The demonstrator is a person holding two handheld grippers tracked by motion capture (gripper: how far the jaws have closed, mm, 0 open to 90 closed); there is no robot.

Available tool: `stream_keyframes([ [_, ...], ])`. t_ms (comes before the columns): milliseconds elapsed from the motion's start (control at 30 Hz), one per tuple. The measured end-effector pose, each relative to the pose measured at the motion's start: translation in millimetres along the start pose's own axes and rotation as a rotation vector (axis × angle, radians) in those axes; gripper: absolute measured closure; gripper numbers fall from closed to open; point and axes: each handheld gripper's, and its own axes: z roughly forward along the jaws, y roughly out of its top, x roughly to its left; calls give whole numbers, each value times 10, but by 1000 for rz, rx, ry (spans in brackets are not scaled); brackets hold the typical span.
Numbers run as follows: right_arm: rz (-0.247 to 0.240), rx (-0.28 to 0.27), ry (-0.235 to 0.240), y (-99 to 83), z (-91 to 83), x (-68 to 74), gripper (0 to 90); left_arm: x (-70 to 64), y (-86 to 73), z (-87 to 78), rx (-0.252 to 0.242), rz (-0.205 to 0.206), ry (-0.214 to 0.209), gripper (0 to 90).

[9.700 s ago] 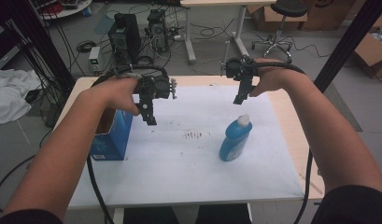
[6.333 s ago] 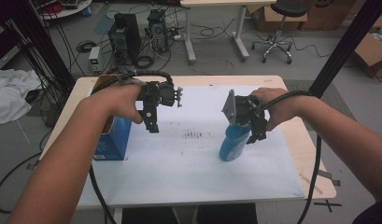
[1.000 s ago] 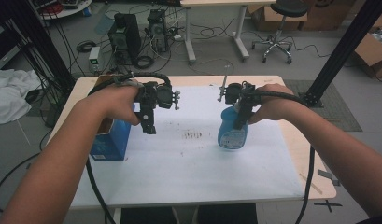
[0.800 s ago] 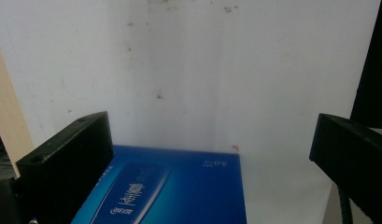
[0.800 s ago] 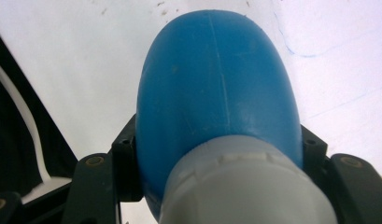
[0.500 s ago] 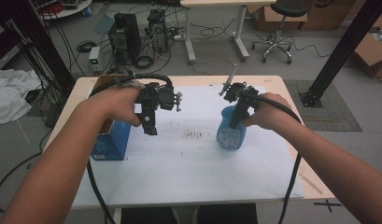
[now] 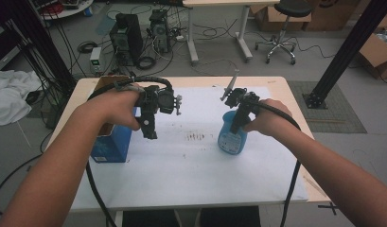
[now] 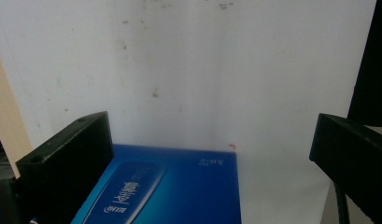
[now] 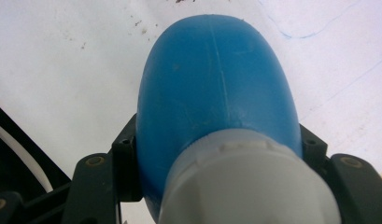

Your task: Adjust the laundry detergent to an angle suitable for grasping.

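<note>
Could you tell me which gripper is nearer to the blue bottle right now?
Right. The right gripper has its jaws around the blue bottle just below its white cap; the left gripper hangs open by the blue box.
</note>
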Motion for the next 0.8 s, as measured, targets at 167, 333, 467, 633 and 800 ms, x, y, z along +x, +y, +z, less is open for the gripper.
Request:
stream_keyframes([
  [167, 0, -9, -3, 2, 64, -2, 380, -5, 11, 20, -4, 4, -1, 1],
  [333, 1, -14, 1, -6, 89, -7, 380, -6, 15, 40, 1, 3, -7, 1],
  [467, -6, -19, -3, -8, 102, -7, 380, 0, 15, 51, 0, 4, -7, 1],
  [633, -17, -18, -9, 0, 108, 15, 380, 2, 15, 72, 3, 1, -13, 1],
  [800, -24, -3, -15, 10, 108, 31, 378, 5, 6, 100, 1, 0, -13, 1],
])
